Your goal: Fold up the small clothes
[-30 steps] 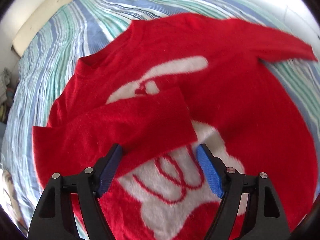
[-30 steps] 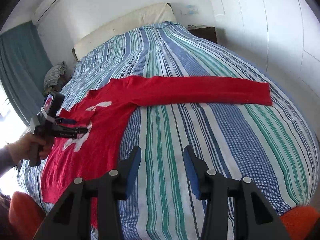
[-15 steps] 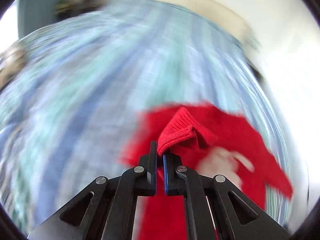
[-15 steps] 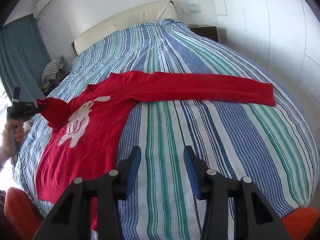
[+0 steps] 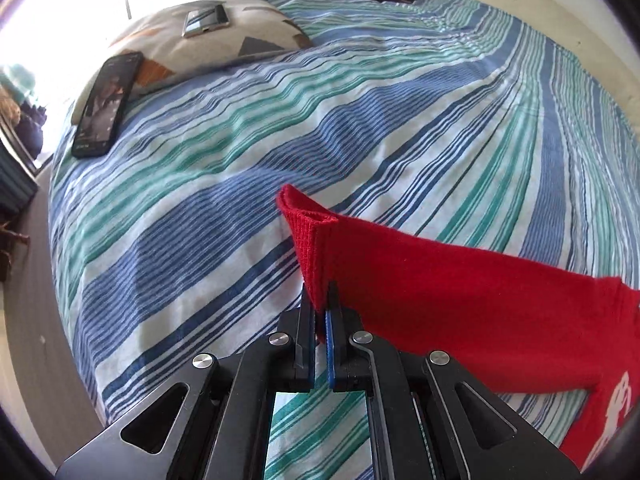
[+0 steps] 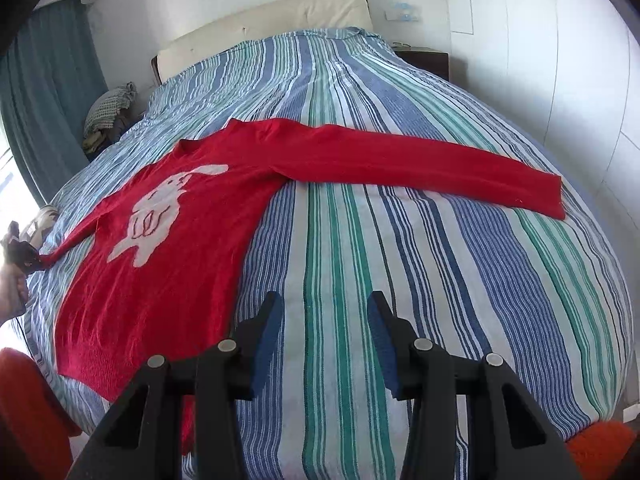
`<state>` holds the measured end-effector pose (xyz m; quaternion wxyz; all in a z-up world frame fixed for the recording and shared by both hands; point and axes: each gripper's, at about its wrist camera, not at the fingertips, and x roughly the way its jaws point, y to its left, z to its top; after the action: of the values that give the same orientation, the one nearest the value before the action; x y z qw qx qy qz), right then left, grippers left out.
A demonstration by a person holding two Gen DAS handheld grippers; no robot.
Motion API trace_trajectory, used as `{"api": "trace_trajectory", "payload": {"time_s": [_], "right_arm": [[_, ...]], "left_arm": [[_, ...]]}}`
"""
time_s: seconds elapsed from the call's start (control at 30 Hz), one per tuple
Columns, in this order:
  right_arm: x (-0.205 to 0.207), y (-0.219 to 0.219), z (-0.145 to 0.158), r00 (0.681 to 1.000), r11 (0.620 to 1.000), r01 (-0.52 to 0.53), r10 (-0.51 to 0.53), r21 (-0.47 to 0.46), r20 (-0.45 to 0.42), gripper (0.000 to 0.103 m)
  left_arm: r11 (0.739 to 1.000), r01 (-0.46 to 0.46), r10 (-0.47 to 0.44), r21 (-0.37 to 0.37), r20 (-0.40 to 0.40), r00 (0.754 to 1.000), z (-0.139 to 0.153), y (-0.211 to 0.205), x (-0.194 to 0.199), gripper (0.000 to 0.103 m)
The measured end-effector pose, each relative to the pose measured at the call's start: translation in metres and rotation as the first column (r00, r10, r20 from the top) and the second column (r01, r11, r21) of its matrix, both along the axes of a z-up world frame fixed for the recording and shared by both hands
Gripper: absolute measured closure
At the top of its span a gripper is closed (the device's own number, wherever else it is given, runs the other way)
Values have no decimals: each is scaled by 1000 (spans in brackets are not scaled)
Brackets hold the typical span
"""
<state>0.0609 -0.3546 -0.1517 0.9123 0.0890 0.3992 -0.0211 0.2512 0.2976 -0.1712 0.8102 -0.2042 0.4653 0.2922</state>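
Note:
A red sweater (image 6: pixel 168 248) with a white rabbit figure lies face up on the striped bed (image 6: pixel 360 264). One sleeve (image 6: pixel 420 168) stretches flat to the right. My left gripper (image 5: pixel 320 308) is shut on the ribbed cuff (image 5: pixel 310 240) of the other sleeve (image 5: pixel 460 292) and holds it stretched out above the bed; it also shows at the left edge of the right wrist view (image 6: pixel 24 254). My right gripper (image 6: pixel 322 328) is open and empty, above bare bedspread beside the sweater's hem.
A patterned pillow (image 5: pixel 208 40) at the bed's edge carries two phones: a dark one (image 5: pixel 106 104) and a lighter one (image 5: pixel 206 20). A cream headboard (image 6: pixel 272 28), teal curtain (image 6: pixel 44 92) and nightstand (image 6: pixel 424 60) surround the bed. Orange-red fabric (image 6: pixel 28 396) lies at the lower corners.
My left gripper closed on the folded-in sleeve's cuff and pulled it off the sweater's chest, out to the left until stretched. My right gripper stayed open and hardly moved.

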Motion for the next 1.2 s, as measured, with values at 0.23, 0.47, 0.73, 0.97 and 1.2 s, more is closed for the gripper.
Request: {"api": "trace_trajectory", "payload": {"time_s": [0.23,0.47,0.73,0.97,1.2], "right_arm": [[1,3,-4,1000,1000,-9,8,-19,-17,59],[1,1,-2,1000,1000,0,0,-15,-13,59],[1,-1,-2,1000,1000,17,-17,-15,-15,55],[-5,-11,3,998,998,64,-64,5,9,43],[-10,-28,7,989,988,144,-146,53,32,36]], "left_arm": [[999,-12,12,-39,-16,1000,-18,0,-7,101],[998,11,-11,-69,-4,1000,-27,5,-11,100],[986,28,-22,-164,40,999,-24,18,-24,90],[992,13,-9,-124,39,999,-8,19,-54,28],[989,70,-59,-130,89,994,17,-21,-95,20]]}}
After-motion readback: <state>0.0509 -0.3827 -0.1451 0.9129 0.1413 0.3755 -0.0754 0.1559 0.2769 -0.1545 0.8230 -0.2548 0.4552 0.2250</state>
